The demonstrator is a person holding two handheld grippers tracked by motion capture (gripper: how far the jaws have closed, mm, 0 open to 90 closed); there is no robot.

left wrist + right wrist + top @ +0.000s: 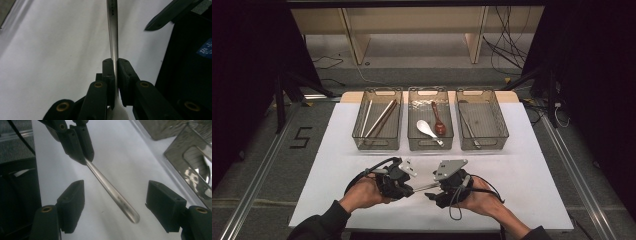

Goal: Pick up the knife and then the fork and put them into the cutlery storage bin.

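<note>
The fork (113, 30) hangs in mid-air just above the white surface (522, 175), near the front edge and between the two hands, its steel handle pointing from the left tongs (404, 187) toward the right tongs (435, 190). In the left gripper view the left tongs are clamped tight on the fork's neck, just above where the metal widens toward the tines at the bottom of the picture, so the long handle sticks out free; that grip seems chosen to offer the handle to the other hand. In the right gripper view the right tongs (115, 207) stand wide apart with the handle's rounded end lying between them, touching neither side, which reads as a handover about to happen rather than one done. Holding the fork level and clear of the surface leaves room for the right tongs to close round it from both sides. Well beyond the hands, three clear bins stand in a row: the left bin (378, 120) holds chopsticks (381, 119), the middle bin (430, 120) two spoons (432, 129), and the right bin (481, 120) a slim metal piece I cannot identify, likely the fork's destination.
</note>
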